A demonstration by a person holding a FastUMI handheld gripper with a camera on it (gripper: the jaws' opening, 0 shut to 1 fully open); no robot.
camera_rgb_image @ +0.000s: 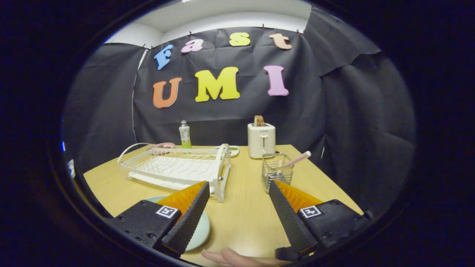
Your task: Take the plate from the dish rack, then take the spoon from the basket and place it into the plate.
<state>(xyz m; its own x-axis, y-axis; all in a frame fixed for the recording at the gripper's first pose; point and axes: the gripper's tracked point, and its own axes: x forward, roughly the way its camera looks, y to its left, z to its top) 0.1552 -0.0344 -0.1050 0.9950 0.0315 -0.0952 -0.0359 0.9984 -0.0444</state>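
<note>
A pale green plate (pixel 200 231) lies flat on the wooden table (pixel 245 207), mostly hidden under my left finger. The white wire dish rack (pixel 178 167) stands just beyond that finger. A small metal wire basket (pixel 277 171) stands just ahead of my right finger, and a spoon with a pink-and-white handle (pixel 298 159) leans out of it to the right. My gripper (pixel 238 187) hovers above the table, open, with nothing between its fingers.
A white toaster (pixel 261 140) with a slice of bread in it stands behind the basket. A small bottle (pixel 184 134) and a pink dish (pixel 161 147) are behind the rack. A person's hand (pixel 230 257) shows between the finger bases.
</note>
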